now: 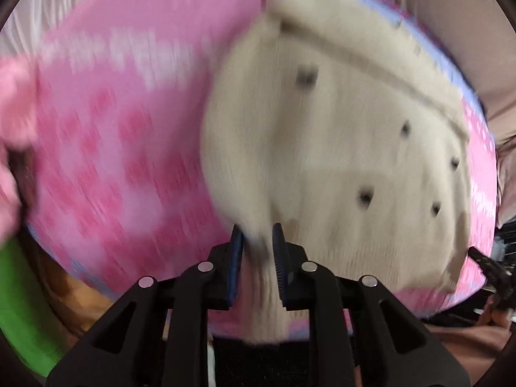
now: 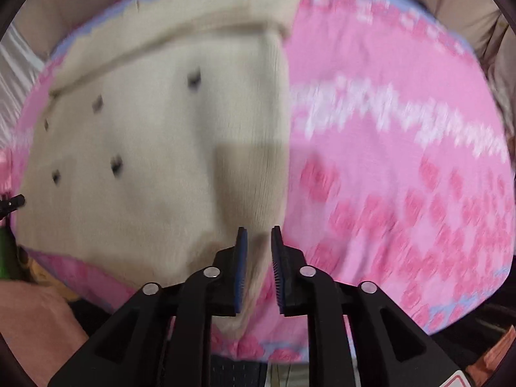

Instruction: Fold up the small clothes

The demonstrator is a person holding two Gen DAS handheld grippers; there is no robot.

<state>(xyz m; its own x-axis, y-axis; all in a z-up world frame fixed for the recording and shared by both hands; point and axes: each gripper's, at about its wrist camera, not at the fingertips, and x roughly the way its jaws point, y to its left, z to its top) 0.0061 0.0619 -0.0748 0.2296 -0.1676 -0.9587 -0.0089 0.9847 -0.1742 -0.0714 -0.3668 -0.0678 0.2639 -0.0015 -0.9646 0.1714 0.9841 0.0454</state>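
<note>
A cream knitted garment point(image 1: 354, 148) with small dark spots lies on a pink patterned cloth point(image 1: 122, 148). In the left wrist view my left gripper point(image 1: 258, 235) is shut on the garment's near left corner, and fabric hangs between the blue pads. In the right wrist view the same garment point(image 2: 154, 148) fills the left half, and my right gripper point(image 2: 259, 235) is shut on its near right corner. A folded band runs along the garment's far edge. Both views are blurred by motion.
The pink cloth point(image 2: 403, 161) covers a round surface with a pale blue border. A pink fluffy item point(image 1: 13, 122) and a green object point(image 1: 19, 306) sit at the left edge. The other gripper's tip point(image 1: 483, 261) shows at the right.
</note>
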